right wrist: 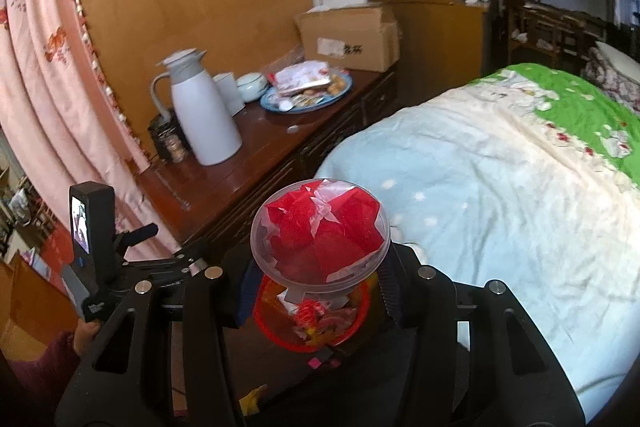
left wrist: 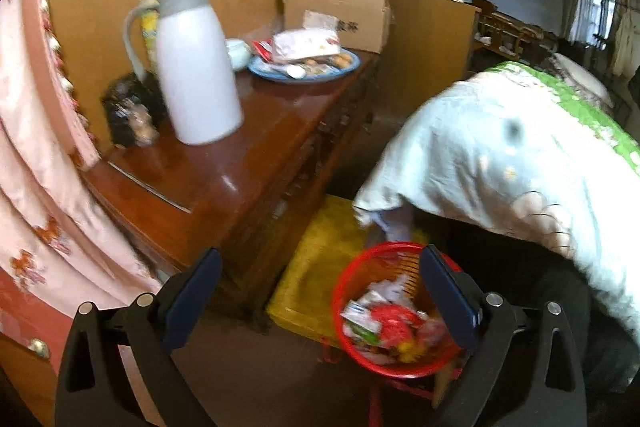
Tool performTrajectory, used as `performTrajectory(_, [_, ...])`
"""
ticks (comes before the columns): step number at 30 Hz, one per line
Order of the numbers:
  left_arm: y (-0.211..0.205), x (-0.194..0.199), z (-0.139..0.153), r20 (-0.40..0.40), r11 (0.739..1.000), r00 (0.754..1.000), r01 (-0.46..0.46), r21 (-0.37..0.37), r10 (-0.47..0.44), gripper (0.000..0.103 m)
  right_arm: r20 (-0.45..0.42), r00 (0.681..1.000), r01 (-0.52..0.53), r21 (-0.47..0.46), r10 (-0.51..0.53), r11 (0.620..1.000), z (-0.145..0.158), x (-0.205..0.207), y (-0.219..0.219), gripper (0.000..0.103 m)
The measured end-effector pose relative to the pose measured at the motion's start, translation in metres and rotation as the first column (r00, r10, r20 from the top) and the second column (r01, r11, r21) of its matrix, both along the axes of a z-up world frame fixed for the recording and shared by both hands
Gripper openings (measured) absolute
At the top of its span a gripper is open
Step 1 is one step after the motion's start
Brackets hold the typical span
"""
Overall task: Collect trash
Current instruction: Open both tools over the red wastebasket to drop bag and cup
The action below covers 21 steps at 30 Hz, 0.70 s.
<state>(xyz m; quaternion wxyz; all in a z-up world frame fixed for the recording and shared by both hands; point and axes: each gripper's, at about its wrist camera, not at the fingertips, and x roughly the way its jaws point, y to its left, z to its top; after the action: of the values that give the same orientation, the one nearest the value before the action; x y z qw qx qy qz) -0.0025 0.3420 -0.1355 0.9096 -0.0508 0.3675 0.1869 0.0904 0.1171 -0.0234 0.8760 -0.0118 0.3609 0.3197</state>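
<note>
A red round trash basket (left wrist: 394, 311) holding several wrappers stands on the floor between the wooden dresser and the bed. My left gripper (left wrist: 320, 291) is open and empty, hovering above and left of the basket. My right gripper (right wrist: 316, 267) is shut on a clear plastic cup with a torn red foil lid (right wrist: 320, 231) and holds it directly above the same basket (right wrist: 312, 323). The left gripper's body (right wrist: 92, 227) shows at the left of the right wrist view.
A wooden dresser (left wrist: 240, 163) carries a white thermos jug (left wrist: 192, 63), a blue plate of snacks and wrappers (left wrist: 304, 63) and a cardboard box (left wrist: 340, 15). A yellow stool (left wrist: 316, 267) stands by the basket. A bed with a quilt (right wrist: 500, 179) fills the right. Pink curtain (left wrist: 36, 147) hangs left.
</note>
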Motion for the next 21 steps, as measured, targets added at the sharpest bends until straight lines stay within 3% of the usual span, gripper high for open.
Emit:
performTrajectory(3, [0.001, -0.002, -0.002, 0.012, 0.998, 1.000, -0.027, 0.064, 0.026, 0.097, -0.026, 0.999, -0.036, -0.018, 0.035, 0.999, -0.006, 0.005, 0.018, 0.051])
performTrajectory(12, [0.023, 0.000, -0.022, -0.009, 0.998, 0.998, -0.063, 0.013, 0.063, 0.097, -0.116, 0.989, -0.103, -0.081, 0.094, 0.991, -0.041, 0.023, 0.060, 0.051])
performTrajectory(21, [0.045, 0.005, -0.056, -0.073, 0.993, 0.993, -0.100, -0.057, 0.096, 0.097, -0.236, 0.965, -0.158, -0.165, 0.116, 0.973, -0.099, 0.045, 0.098, 0.051])
